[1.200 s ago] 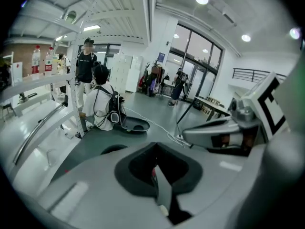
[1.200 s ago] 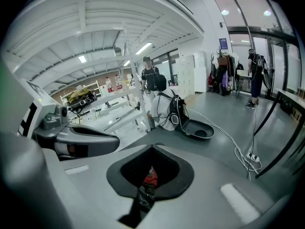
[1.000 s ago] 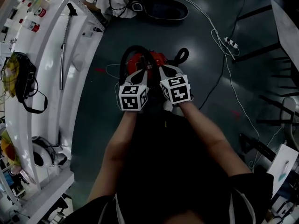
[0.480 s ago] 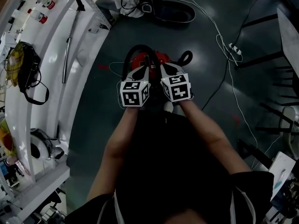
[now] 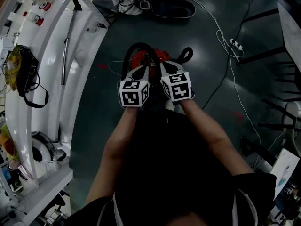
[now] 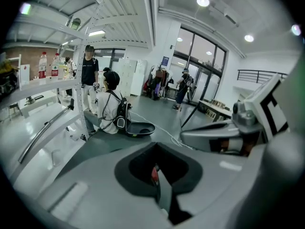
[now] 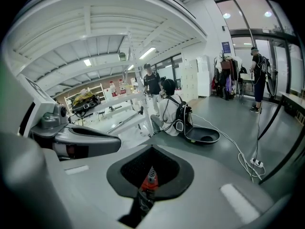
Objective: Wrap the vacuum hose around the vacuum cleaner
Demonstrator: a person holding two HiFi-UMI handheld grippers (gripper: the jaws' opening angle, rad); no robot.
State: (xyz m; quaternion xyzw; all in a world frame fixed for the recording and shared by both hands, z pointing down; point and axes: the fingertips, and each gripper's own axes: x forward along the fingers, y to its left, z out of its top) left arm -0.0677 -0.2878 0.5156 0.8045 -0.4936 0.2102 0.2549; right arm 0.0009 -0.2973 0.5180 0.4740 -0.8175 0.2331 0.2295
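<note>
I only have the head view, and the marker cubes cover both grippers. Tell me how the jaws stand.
Observer: The left gripper has its jaws together, with nothing between them.
Operator: Now the right one.
Observer: The right gripper is shut and empty too. The red of the vacuum cleaner shows beyond its tips.
Operator: Report who is ahead.
Observer: A person stands ahead, beside the white shelving.
</note>
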